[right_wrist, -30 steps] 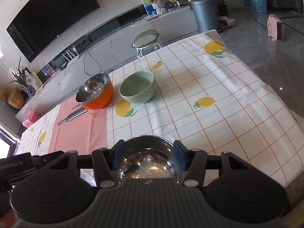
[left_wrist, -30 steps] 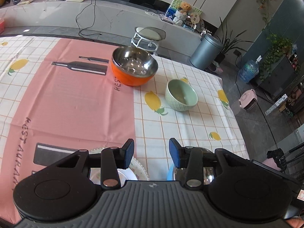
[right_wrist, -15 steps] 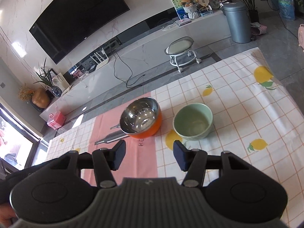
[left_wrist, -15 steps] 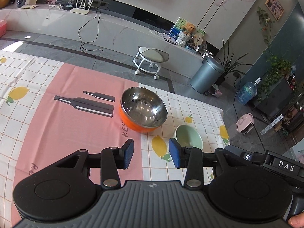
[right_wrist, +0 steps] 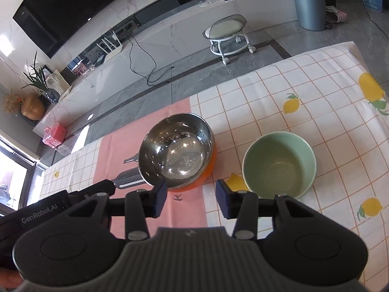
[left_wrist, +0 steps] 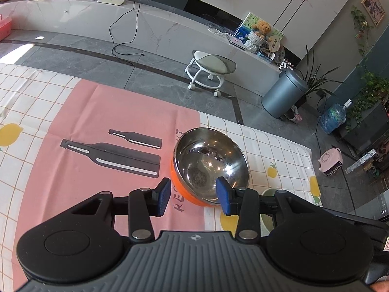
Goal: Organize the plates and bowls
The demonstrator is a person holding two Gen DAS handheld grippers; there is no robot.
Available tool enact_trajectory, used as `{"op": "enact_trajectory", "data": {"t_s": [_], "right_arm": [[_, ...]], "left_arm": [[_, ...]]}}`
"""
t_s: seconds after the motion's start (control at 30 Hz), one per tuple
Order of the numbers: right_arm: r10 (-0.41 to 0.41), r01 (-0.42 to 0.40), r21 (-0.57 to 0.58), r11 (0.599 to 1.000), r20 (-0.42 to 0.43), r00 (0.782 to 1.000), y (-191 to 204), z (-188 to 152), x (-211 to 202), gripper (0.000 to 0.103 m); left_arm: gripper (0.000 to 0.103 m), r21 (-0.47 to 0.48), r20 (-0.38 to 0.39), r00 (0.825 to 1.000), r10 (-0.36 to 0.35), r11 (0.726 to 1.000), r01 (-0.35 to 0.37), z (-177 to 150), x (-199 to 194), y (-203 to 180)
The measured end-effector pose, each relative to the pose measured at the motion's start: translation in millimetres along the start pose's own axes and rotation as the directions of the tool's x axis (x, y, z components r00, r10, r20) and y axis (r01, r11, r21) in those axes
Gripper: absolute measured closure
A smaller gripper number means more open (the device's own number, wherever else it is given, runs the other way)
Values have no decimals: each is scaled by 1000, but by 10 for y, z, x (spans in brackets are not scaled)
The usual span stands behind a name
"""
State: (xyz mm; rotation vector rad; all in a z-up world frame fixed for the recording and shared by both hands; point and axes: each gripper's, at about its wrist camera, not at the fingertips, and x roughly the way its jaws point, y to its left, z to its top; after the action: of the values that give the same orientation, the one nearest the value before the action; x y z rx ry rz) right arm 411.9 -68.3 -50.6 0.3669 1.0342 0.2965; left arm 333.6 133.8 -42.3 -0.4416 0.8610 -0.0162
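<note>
Both grippers hover empty, fingers apart: the left gripper (left_wrist: 192,196) above the orange steel-lined bowl (left_wrist: 210,168), the right gripper (right_wrist: 190,200) near the green bowl (right_wrist: 279,164) on the tabletop (right_wrist: 316,92). Probably a reach; next, close on a rim.

i get bright daylight in both views, sharp focus throughout. glare spots sit inside the steel bowl (right_wrist: 177,152) and on the glossy floor (right_wrist: 243,73). the window (right_wrist: 12,182) at my right view's left edge is blown out. fisheye bending curves the far wall.
</note>
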Motion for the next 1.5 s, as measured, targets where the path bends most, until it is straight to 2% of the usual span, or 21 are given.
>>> {"op": "enact_trajectory", "data": {"t_s": [0.2, 0.4, 0.57, 0.7, 0.83, 1.1, 1.5], "right_arm": [[-35, 34, -12, 999, -8, 999, 16, 221, 377, 66], [-95, 95, -62, 994, -8, 995, 14, 359, 668, 73], [-100, 97, -68, 993, -35, 994, -9, 390, 830, 80], [-116, 113, -74, 991, -38, 993, -13, 389, 895, 87], [-126, 124, -66, 990, -38, 991, -40, 388, 897, 95], [-105, 101, -64, 993, -57, 993, 1, 311, 784, 95], [-61, 54, -83, 995, -84, 995, 150, -144, 208, 96]], "left_arm": [[57, -9, -6, 1000, 25, 1000, -25, 89, 326, 50], [58, 36, 0, 996, 84, 996, -84, 107, 531, 28], [70, 34, -23, 996, 90, 995, -90, 110, 663, 51], [88, 45, -27, 996, 89, 995, -88, 122, 720, 61], [94, 54, -19, 994, 109, 993, -108, 119, 727, 46], [95, 44, -11, 990, 141, 989, -140, 46, 494, 18], [94, 54, 28, 983, 179, 982, -181, -267, -286, -77]]}}
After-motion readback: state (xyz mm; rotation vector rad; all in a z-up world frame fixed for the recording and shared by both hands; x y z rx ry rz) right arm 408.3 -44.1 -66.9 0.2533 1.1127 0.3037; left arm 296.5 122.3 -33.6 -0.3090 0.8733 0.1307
